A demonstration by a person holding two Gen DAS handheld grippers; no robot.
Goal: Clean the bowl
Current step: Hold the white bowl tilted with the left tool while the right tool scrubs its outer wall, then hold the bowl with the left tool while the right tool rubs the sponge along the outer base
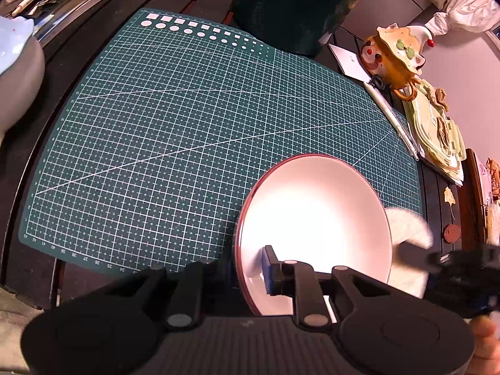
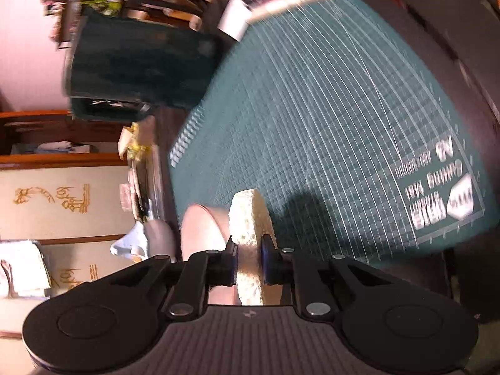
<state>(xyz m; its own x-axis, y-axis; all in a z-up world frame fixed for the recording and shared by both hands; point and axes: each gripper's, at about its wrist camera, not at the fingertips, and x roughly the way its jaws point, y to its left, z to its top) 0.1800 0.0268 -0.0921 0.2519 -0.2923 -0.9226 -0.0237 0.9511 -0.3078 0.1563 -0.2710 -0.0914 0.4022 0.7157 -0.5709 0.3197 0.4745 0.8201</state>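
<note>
warm light | bowl (image 1: 315, 218) glare | right view motion-blurred | fisheye edges

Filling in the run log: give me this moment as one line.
step: clean bowl | left gripper: shut on bowl rim, over cutting mat | right gripper: shut on sponge, beside bowl

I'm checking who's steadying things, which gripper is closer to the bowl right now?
Left. The left gripper is clamped on the bowl rim. The right gripper holds the sponge just beside the bowl's outer side.
</note>
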